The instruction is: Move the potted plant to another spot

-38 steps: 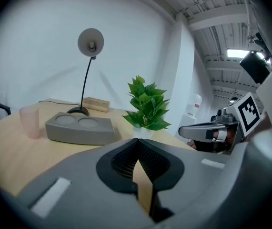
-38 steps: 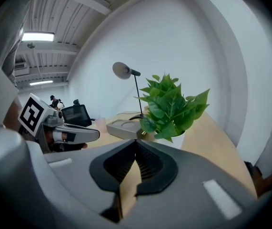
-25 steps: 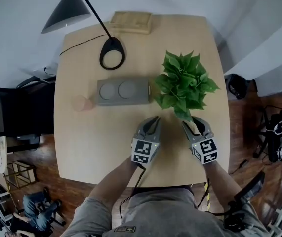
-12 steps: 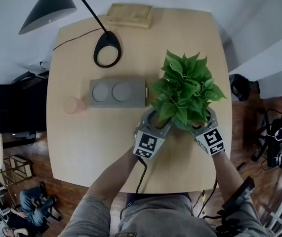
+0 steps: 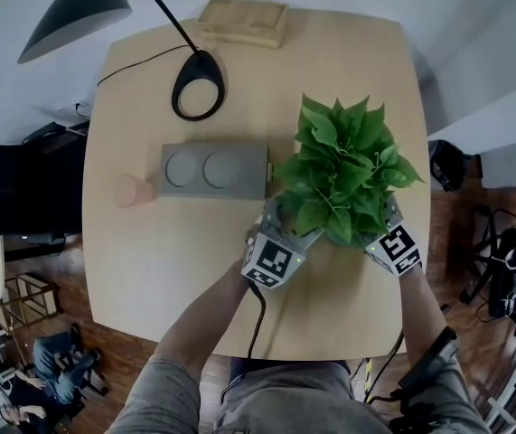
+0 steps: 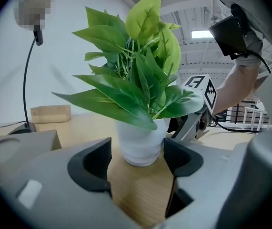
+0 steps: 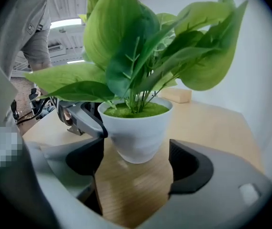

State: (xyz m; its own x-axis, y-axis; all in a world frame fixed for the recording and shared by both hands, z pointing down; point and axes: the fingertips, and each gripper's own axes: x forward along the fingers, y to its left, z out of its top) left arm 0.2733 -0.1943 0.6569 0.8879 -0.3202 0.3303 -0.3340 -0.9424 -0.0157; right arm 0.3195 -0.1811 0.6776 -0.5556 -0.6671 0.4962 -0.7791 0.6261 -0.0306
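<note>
While bracketing the potted plant [image 5: 343,174] from the person's side of the pale wooden table [image 5: 176,269], pointing the left gripper [image 5: 280,224] at the left flank of the pot and the right gripper [image 5: 386,231] at its right flank, with both sets of tips partly covered by the leaves in the head view.

Left gripper [image 6: 136,159]:
- Opening the jaws, now spread wide.
- Framing the white pot [image 6: 140,144] between the two black pads, close on both sides.
- Pressing on nothing and gripping nothing.
- Facing the marker cube of the right gripper [image 6: 197,109] just behind the pot.

Right gripper [image 7: 136,159]:
- Opening the jaws, likewise spread wide.
- Framing the same white pot [image 7: 136,130] between the pads, with a strip of bare tabletop showing beside the right-hand pad.
- Holding nothing.
- Facing the left gripper [image 7: 81,116] beyond the pot.

Plant position:
- Standing upright and flat on the right half of the table, between the two grippers.
- Spreading foliage over the right end of a grey block with two round recesses [image 5: 212,172].

Sharing the table with a pink cup [image 5: 131,191] just left of the block, a black desk lamp [image 5: 199,84] at the far side and a wooden box [image 5: 242,21] at the far edge.
</note>
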